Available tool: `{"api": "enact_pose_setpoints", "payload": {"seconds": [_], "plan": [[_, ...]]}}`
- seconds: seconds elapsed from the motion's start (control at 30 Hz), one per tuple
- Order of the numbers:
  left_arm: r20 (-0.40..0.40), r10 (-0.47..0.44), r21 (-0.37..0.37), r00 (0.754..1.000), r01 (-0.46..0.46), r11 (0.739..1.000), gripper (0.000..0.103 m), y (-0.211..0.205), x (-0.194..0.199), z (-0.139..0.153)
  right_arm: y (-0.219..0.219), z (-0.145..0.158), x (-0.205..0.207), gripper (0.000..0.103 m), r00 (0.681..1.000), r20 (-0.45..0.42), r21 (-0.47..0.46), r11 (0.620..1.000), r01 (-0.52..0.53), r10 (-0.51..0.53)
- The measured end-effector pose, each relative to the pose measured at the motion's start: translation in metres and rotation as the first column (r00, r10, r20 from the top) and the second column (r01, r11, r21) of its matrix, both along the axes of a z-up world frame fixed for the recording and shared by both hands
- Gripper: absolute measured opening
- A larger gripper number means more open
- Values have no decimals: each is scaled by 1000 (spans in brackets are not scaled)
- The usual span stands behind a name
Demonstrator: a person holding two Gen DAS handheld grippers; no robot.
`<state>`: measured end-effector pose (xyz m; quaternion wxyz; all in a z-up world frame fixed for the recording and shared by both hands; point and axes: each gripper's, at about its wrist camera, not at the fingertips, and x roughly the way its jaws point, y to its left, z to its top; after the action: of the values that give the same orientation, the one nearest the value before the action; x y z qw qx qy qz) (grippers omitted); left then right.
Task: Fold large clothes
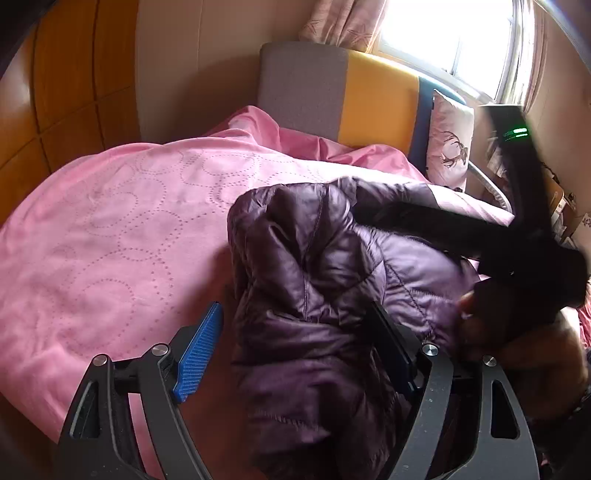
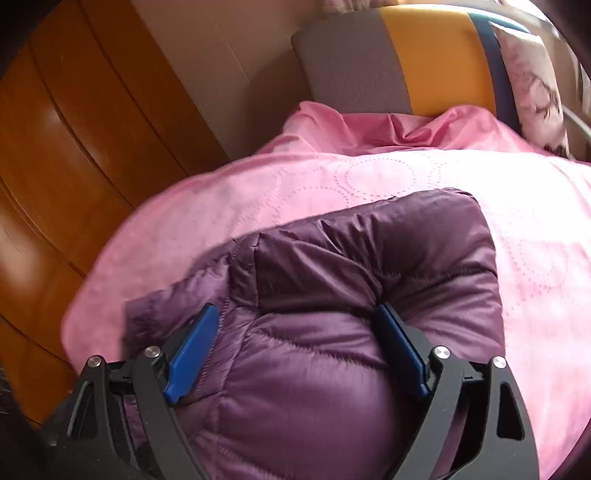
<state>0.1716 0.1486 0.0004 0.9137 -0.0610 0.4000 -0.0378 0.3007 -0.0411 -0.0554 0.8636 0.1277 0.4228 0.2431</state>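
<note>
A purple quilted down jacket [image 1: 314, 295] lies bunched on a pink bedspread [image 1: 110, 229]. My left gripper [image 1: 295, 347] is open, its jaws wide apart, with the jacket's bulk lying between them and against the right finger. In the right wrist view the jacket [image 2: 332, 295] is folded into a thick bundle. My right gripper [image 2: 299, 347] is open, its blue pads [image 2: 192, 350] spread on either side of the bundle, touching it. The right gripper's black body [image 1: 517, 236] shows in the left wrist view, above the jacket's right side.
A grey, yellow and blue headboard [image 1: 332, 88] stands behind the bed, with a deer-print pillow [image 1: 448, 140] against it. An orange wooden wardrobe [image 1: 66, 74] is at the left. A bright window [image 1: 454, 33] with curtains is at the back right.
</note>
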Motion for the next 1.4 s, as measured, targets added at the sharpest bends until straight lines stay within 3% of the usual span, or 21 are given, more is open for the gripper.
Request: {"api": "enact_pose_setpoints", "payload": {"seconds": [0.07,0.2,0.57,0.73,0.93,1.0,1.13,1.23,1.3,1.4], "plan": [[1,1,3,1000,-1,1000,78,0,0,0,-25,10,-7,91,1000,-5,71,997,8,-8],[14,1,18,1000,-1,1000,82,0,-4,-1,-74,17,-25,97,999,-5,121,992,34,-34],[22,7,-3,1000,-7,1000,89,4,-10,-8,-144,-4,-72,101,995,-78,168,983,71,-59],[4,-7,-85,1000,7,996,94,19,-7,-18,-133,-16,-93,101,995,-97,149,989,15,-1],[-66,-52,-249,996,34,968,93,45,4,-45,-104,-37,-110,101,983,-130,155,982,-111,132],[-66,-92,-307,994,67,949,83,52,4,-53,-104,-37,-107,101,978,-132,181,974,-134,159],[-53,-129,-417,990,95,904,81,62,5,-65,-116,-34,-84,101,974,-145,275,953,-127,172],[-52,-152,-502,987,106,859,81,66,9,-77,-120,-48,-52,101,957,-221,393,915,-88,187],[-50,-169,-570,984,111,814,81,70,11,-87,-114,-60,-33,101,943,-266,421,904,-73,201],[-29,-193,-623,981,133,770,77,70,12,-93,-104,-62,-23,100,931,-265,439,891,-114,250]]}}
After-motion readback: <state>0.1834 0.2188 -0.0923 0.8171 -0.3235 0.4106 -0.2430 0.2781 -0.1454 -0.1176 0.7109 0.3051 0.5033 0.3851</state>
